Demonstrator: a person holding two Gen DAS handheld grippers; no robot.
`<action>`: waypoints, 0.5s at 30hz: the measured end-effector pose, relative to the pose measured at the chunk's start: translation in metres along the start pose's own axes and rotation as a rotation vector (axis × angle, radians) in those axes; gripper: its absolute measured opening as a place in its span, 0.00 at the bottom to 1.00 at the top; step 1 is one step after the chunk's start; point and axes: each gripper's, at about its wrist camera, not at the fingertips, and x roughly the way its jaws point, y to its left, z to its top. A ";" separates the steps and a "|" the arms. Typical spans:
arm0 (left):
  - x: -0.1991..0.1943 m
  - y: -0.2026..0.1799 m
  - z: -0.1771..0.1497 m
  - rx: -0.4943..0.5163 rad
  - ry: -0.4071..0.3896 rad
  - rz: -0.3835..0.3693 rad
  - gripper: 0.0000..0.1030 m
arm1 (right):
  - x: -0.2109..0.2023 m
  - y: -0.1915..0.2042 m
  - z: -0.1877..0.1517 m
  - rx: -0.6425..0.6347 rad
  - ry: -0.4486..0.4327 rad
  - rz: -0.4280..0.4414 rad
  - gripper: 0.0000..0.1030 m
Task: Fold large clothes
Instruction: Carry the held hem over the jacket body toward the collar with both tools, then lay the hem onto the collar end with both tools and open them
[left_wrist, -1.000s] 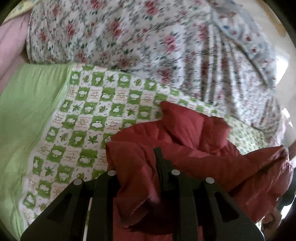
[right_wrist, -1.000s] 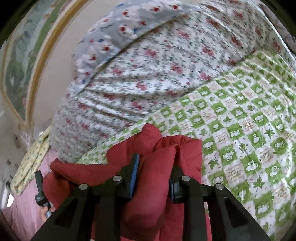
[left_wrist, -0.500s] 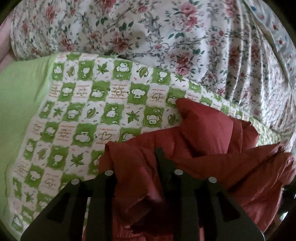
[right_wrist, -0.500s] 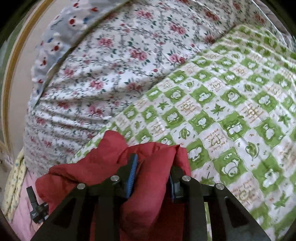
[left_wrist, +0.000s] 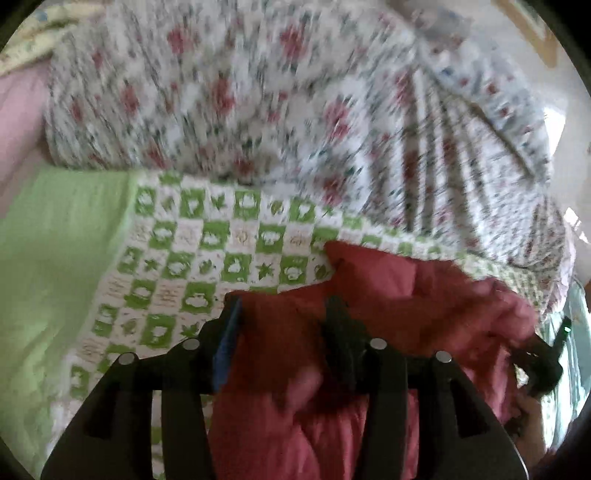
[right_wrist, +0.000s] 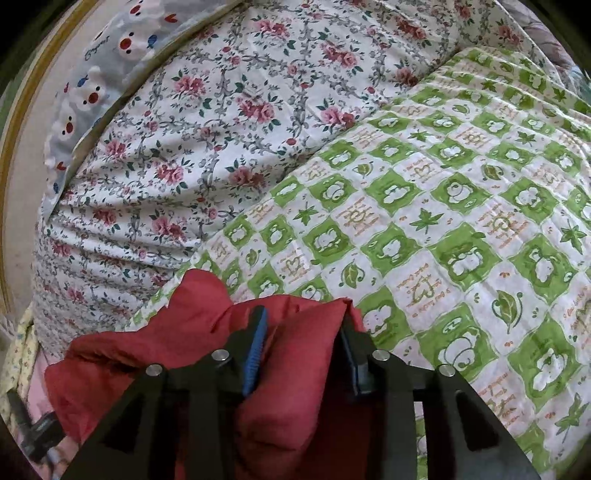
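A red padded garment (left_wrist: 399, 295) lies bunched on a green-and-white checked bedspread (left_wrist: 207, 258). My left gripper (left_wrist: 284, 314) is shut on a thick fold of the red garment; this view is blurred by motion. In the right wrist view my right gripper (right_wrist: 301, 325) is shut on another fold of the same red garment (right_wrist: 207, 317), which rests on the checked bedspread (right_wrist: 461, 206). The rest of the garment is hidden below both grippers. The other gripper shows at the right edge of the left wrist view (left_wrist: 543, 358) and at the lower left of the right wrist view (right_wrist: 33, 428).
A rose-patterned quilt (right_wrist: 229, 110) is heaped along the far side of the bed. A grey pillow with bears (right_wrist: 96, 74) sits behind it by the wall. Plain green sheet (left_wrist: 48, 258) lies left of the checked spread.
Both grippers keep their hold on the red garment. The left gripper has swung back, blurring its view. The right gripper has moved lower and closer over the checked bedspread.
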 end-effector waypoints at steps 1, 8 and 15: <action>-0.013 -0.002 -0.004 0.007 -0.019 -0.011 0.44 | -0.001 -0.002 0.000 0.007 -0.010 -0.013 0.45; -0.044 -0.050 -0.062 0.178 -0.012 -0.132 0.44 | -0.007 0.002 0.001 -0.018 -0.046 -0.055 0.61; 0.015 -0.099 -0.113 0.338 0.091 -0.025 0.44 | -0.061 0.032 0.008 -0.112 -0.163 0.006 0.64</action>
